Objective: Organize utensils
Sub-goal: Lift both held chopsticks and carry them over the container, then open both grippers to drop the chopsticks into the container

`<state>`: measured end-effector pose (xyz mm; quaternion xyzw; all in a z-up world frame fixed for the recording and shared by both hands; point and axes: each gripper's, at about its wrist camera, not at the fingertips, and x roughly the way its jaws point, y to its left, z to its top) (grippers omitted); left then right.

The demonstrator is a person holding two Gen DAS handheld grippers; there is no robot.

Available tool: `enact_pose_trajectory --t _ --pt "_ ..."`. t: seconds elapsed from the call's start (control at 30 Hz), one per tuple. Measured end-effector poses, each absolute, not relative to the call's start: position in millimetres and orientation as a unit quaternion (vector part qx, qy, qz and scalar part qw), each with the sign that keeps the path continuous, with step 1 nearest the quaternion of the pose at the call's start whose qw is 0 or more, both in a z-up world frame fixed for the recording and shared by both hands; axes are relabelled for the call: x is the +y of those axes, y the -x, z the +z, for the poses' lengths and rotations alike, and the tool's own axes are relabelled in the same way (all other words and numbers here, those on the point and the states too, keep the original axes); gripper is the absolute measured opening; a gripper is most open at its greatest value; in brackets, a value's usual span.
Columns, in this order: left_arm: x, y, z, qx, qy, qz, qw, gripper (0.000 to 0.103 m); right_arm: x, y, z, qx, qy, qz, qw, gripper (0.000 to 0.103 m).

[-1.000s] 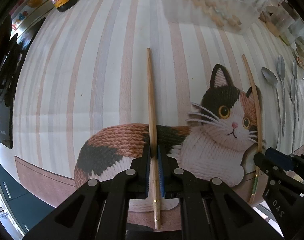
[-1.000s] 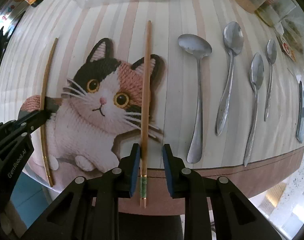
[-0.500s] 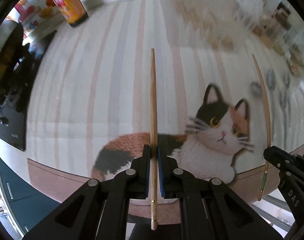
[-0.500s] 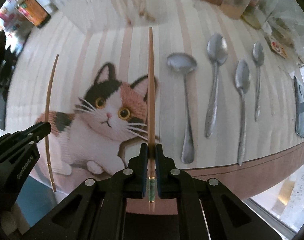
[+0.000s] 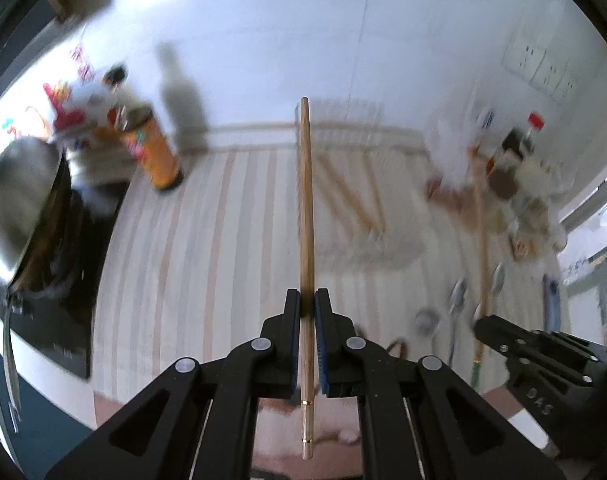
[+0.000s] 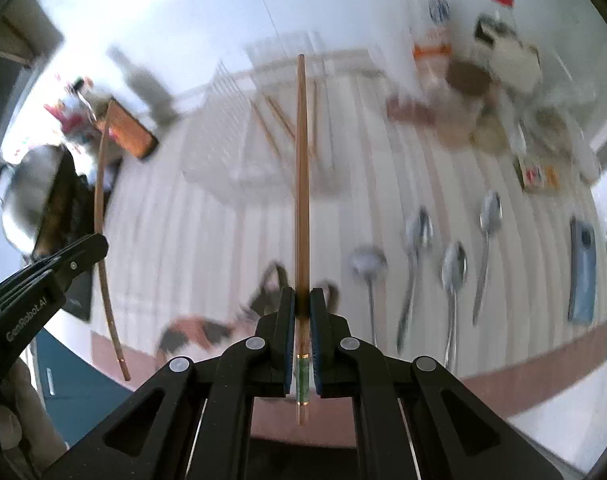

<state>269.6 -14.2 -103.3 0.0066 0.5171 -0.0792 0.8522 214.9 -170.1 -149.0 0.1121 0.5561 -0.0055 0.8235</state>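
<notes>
Chopsticks clamped, one in each of my grippers, both lifted above the striped mat.

My left gripper (image 5: 307,300) is closed on a plain wooden chopstick (image 5: 305,208) that runs straight out between its fingers, its butt end sticking back past the pads. My right gripper (image 6: 302,300) is closed on the green-banded chopstick (image 6: 301,184), the band sitting between the pads. Four spoons (image 6: 415,256) lie side by side on the striped mat (image 6: 175,240) to my right, and a clear rack (image 6: 263,148) holding more chopsticks stands ahead, blurred.
</notes>
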Motion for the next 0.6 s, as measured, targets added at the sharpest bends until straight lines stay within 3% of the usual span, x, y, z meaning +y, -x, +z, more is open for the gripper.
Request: enact_pose_trajectory --t 0.27,0.6 --pt "-37.7 -369.4 -90.5 0.529 0.008 -0.087 0.844 0.005 -180.6 -320.2 -123.5 0.535 -0.128 0.012 0.835 0.007" --pt "-57.3 -451.0 -139.3 0.6 0.019 -0.096 0.794 0.005 -186.8 -418.6 -162.5 0.573 -0.127 0.005 0.809 0.007"
